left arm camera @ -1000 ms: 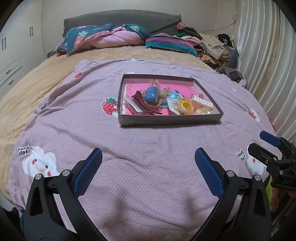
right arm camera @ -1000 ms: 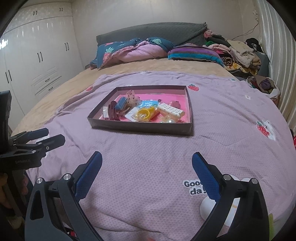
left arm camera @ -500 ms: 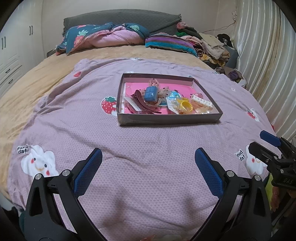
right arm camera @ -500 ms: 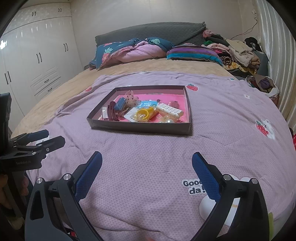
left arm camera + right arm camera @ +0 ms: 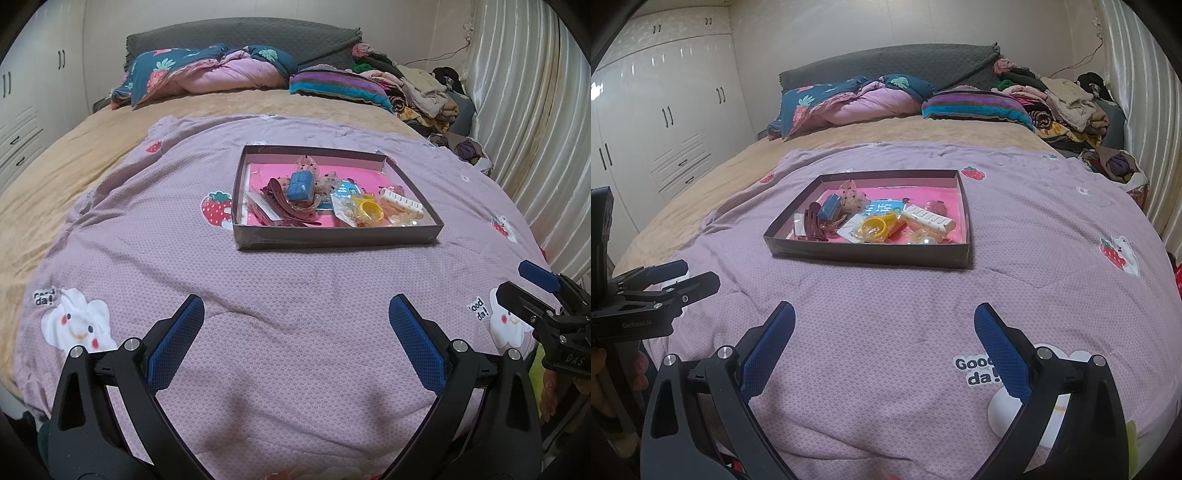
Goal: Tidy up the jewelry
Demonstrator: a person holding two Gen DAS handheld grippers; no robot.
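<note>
1. Your left claw (image 5: pixel 295 325) has its two blue pads wide apart. Nothing is between them. It hangs over the purple blanket (image 5: pixel 295 280).

2. Your right claw (image 5: pixel 884 332) is the same. Its blue pads are far apart and hold nothing. It hangs over the same blanket, just left of the "Good da!" words (image 5: pixel 977 370).

3. Each claw can see the other one off to its side, low at the near edge of the bed. From there you cannot tell how wide the other one is.

4. The box (image 5: pixel 336 240) sits flat on the blanket, straight ahead of both claws and well away from them. It is dark outside and pink inside.

5. All the jewelry is in that box, piled near the front wall. From your left claw, the dark red hair clip (image 5: pixel 284 206) is ahead and a bit to the left.

6. The blue hair clip (image 5: pixel 301 186) lies just behind the red one.

7. The yellow ring (image 5: pixel 367 210) is ahead and a bit to the right, inside a clear bag.

8. The white comb clip (image 5: pixel 400 201) is just right of the yellow ring. Small pearls (image 5: pixel 406 221) lie in front of it by the box wall.

9. Far behind the box are pillows (image 5: pixel 207 74) and a heap of clothes (image 5: pixel 417 88).
</note>
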